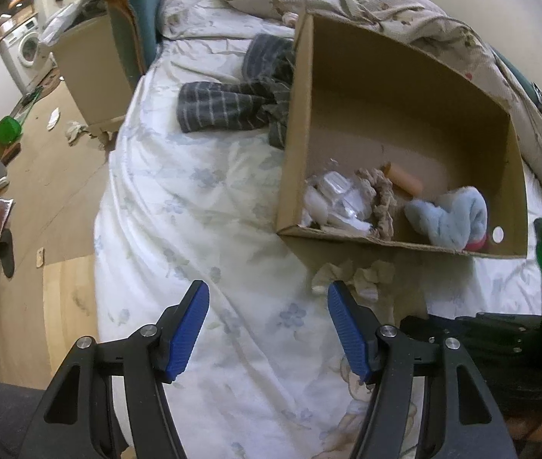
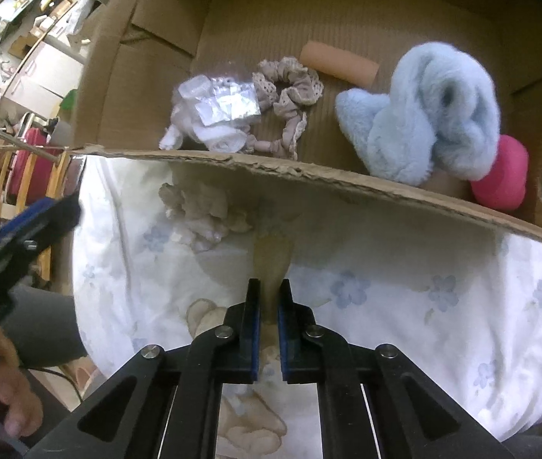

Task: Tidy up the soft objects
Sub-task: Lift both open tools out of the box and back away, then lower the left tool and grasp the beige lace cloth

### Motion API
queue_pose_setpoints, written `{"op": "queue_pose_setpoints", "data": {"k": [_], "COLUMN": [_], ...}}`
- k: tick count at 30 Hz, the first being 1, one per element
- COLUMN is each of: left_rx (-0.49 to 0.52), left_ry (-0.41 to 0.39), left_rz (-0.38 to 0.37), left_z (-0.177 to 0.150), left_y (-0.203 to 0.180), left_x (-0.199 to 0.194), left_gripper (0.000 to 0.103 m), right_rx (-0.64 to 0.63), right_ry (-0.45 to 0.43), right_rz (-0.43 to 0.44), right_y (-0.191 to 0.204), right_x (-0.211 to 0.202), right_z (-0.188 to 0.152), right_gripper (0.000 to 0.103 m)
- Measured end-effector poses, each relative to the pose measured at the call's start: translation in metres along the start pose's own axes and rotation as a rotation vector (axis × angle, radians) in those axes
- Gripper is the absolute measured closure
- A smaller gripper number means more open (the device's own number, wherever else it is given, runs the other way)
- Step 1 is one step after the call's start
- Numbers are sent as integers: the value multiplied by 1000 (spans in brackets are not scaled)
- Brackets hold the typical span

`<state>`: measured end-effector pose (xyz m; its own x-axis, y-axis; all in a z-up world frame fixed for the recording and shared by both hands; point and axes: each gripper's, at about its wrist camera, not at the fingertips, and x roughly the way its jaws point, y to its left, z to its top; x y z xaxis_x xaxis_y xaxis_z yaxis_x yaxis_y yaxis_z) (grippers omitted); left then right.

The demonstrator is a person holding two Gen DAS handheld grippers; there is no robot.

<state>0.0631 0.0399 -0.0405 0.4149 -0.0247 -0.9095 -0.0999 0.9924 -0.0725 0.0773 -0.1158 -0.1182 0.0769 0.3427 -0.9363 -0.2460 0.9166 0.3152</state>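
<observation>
A cardboard box (image 1: pixel 366 76) lies on the bed (image 1: pixel 202 199); it also shows in the right wrist view (image 2: pixel 309 170). Inside lie a fluffy light blue item (image 2: pixel 423 114), a beige scrunchie (image 2: pixel 290 88), a peach tube (image 2: pixel 337 61), a pink item (image 2: pixel 500 176) and a clear plastic packet (image 2: pixel 213 107). A second beige scrunchie (image 1: pixel 351 277) lies on the sheet just outside the box's near wall, also seen in the right wrist view (image 2: pixel 202 214). My left gripper (image 1: pixel 269 331) is open and empty, just short of it. My right gripper (image 2: pixel 269 302) is shut, empty, above the sheet.
Dark striped socks and cloth (image 1: pixel 232 103) lie on the bed left of the box. A crumpled floral blanket (image 1: pixel 385 4) lies behind it. The bed's left edge drops to a wooden floor (image 1: pixel 60 191) with clutter and a bedside cabinet (image 1: pixel 91 72).
</observation>
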Motion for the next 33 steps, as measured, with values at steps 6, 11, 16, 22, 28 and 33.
{"op": "queue_pose_setpoints", "data": {"k": [6, 11, 16, 22, 28, 33], "left_rx": [16, 15, 27, 46, 39, 39], "left_ry": [29, 60, 84, 122, 125, 142], "left_rz": [-31, -61, -69, -33, -16, -90], "left_z": [-6, -5, -2, 5, 5, 2], "left_y": [-14, -26, -42, -57, -55, -53], "left_x": [15, 33, 53, 84, 100, 99], "left_gripper": [35, 34, 34, 34, 62, 88], "right_rx": [-2, 54, 113, 153, 172, 174], "right_ry": [-22, -41, -80, -103, -104, -107], "right_rz": [0, 15, 33, 44, 41, 64], "right_y": [-1, -15, -35, -56, -61, -58], "right_x": [-8, -20, -38, -53, -54, -51], "right_z": [-4, -11, -13, -20, -25, -22], "right_gripper": [94, 94, 94, 94, 94, 94]}}
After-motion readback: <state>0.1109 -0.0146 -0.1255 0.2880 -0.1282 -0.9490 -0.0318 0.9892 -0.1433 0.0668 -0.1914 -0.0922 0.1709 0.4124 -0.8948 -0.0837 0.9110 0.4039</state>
